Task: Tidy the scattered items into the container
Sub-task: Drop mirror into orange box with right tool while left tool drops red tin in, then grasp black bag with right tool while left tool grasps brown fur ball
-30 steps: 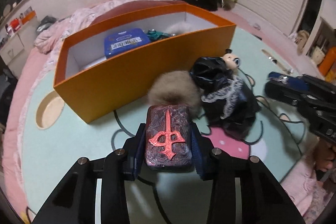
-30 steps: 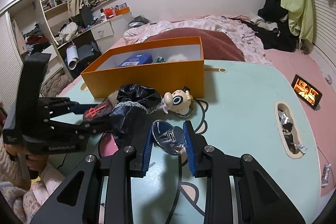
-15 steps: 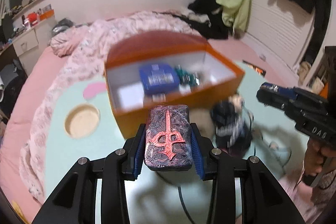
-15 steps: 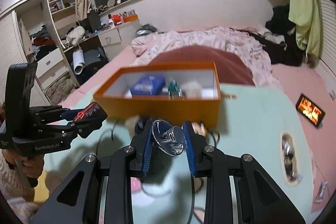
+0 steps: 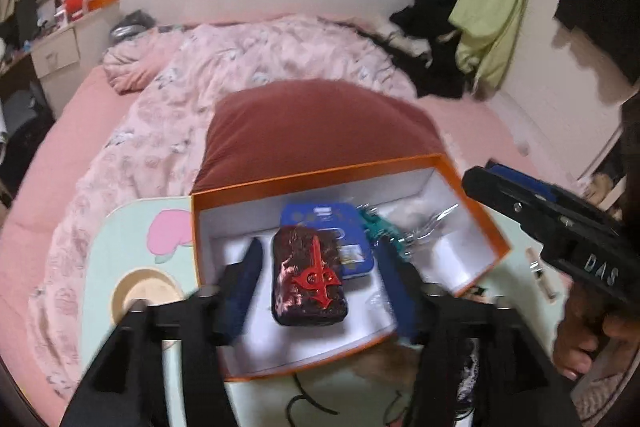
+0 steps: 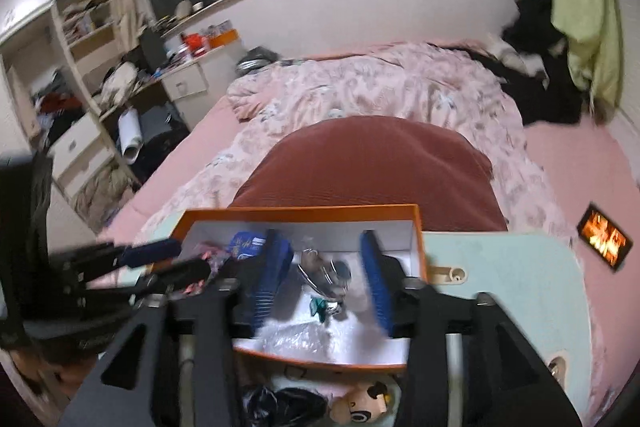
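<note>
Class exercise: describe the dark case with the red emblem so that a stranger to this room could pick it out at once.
Find the orange box on the pale green table. Inside it, beside a blue tin, is a dark rounded case between the left gripper fingers, which have just been opening. Only it bears a raised red sword-like emblem.

Orange box (image 5: 472, 187) open on top; both grippers crowd the space above it.

Both handheld grippers pointed steeply downward side by side, the left gripper (image 5: 318, 275) and the right gripper (image 6: 320, 275) each with jaws that had just been opening and pads clear of anything between them, while a hand (image 5: 580, 339) gripped the right one's handle.
</note>
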Demonstrator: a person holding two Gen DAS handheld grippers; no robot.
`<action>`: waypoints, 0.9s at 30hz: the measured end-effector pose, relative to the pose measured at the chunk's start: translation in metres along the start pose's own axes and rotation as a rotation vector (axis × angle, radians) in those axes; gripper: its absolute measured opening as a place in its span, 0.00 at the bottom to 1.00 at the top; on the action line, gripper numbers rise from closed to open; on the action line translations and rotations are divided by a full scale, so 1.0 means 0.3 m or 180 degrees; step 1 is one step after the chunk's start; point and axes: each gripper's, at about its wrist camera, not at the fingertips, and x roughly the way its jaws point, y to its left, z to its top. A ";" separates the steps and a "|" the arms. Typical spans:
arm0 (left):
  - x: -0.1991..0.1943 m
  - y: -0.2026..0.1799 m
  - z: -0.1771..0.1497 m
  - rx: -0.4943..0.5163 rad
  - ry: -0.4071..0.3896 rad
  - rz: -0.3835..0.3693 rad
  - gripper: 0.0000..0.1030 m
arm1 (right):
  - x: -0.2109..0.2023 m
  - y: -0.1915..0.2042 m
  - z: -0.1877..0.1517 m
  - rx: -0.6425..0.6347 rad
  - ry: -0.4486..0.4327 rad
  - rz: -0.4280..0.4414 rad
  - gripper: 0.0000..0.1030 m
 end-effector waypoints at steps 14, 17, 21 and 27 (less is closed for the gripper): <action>-0.097 -0.052 -0.323 0.0256 0.0268 0.0226 0.87 | -0.181 -0.008 -0.299 0.0072 0.0169 0.0088 0.71; -0.069 -0.062 -0.388 0.0258 0.0404 0.0271 0.87 | -0.187 0.017 -0.387 -0.0052 0.0365 0.0036 0.71; -0.028 -0.069 -0.454 0.0282 0.0446 0.0468 0.94 | -0.187 0.063 -0.470 -0.0247 0.0458 -0.0098 0.71; -0.032 -0.058 -0.480 0.0246 0.0330 0.0485 1.00 | -0.120 0.082 -0.511 -0.0383 0.0694 -0.0322 0.89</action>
